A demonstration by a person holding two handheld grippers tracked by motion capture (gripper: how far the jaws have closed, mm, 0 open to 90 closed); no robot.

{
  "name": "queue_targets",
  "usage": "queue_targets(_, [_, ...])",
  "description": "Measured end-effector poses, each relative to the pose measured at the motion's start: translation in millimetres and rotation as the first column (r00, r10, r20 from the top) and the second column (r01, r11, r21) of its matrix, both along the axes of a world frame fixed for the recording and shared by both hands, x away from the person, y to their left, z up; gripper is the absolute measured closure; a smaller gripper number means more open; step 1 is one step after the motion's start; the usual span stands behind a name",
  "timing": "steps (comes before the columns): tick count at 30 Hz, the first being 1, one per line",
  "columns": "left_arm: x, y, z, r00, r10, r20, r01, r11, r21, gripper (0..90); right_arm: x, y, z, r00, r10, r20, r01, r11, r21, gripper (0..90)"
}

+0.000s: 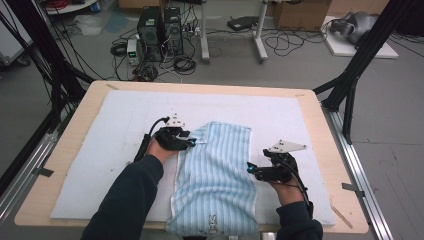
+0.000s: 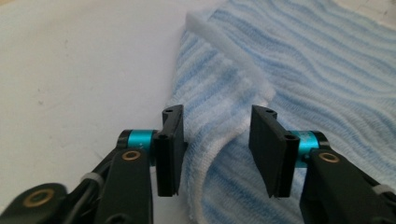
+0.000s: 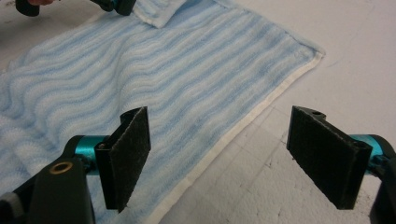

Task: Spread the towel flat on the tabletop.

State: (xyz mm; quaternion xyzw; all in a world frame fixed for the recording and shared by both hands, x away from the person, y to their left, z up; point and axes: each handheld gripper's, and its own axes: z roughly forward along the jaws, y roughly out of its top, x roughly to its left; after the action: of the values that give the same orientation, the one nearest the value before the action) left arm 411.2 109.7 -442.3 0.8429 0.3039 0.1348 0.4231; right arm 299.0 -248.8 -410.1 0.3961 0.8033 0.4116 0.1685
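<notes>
1. Left hand-held gripper [image 2: 216,154]: its jaws are half spread and set astride the raised, folded-over far-left corner of the towel [image 1: 215,170]. The pads are not yet seen pressing on the cloth.
2. Right hand-held gripper [image 3: 219,158]: its jaws are spread wide with nothing between them. It is held low over the towel's white-hemmed right edge, one jaw above the cloth and one above the bare pad [image 1: 100,150].
3. Towel: one is counted, blue and white striped. It is laid flat between the two hand-held grippers, with its near end draped over the table [image 1: 65,130] edge.
4. White pad: one is counted, spread beneath the towel across the table.
5. Hand-held grippers: two are counted, one in each hand.
6. Risk, judged: the folded corner may be caught by a single layer only, or may slip out altogether, if the left jaws are shut too shallowly.
7. Risk, judged: the pad may be pinched along with the hem if the right jaws are lowered too far, and the edge then dragged askew.
</notes>
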Motion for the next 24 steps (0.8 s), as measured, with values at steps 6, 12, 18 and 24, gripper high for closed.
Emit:
queue_targets(6, [1.9, 1.5, -2.4, 0.9997, 0.017, -0.017, -0.016, 0.9998, 0.014, 77.5, 3.7, 5.2, -2.7, 1.0000, 0.008, -0.004, -0.008, 1.0000, 0.000, 20.9])
queue_targets(12, [6.5, 13.0, -0.5, 0.9936, 0.095, -0.062, -0.100, 0.9916, -0.083, 86.0, 10.9, 13.5, -4.1, 0.9997, 0.022, -0.010, -0.022, 0.9998, -0.001, 20.9])
queue_targets(18, [10.5, 27.4, 0.0, 0.9766, 0.200, -0.080, -0.209, 0.9688, -0.133, 85.5, 17.5, 19.4, -5.2, 0.9995, 0.023, -0.024, -0.023, 0.9997, -0.001, 21.0])
queue_targets(24, [13.9, 34.6, -1.6, 0.9579, 0.280, -0.063, -0.286, 0.9479, -0.140, 86.3, 26.0, 23.6, -5.5, 0.9994, 0.018, -0.029, -0.018, 0.9998, 0.001, 21.0])
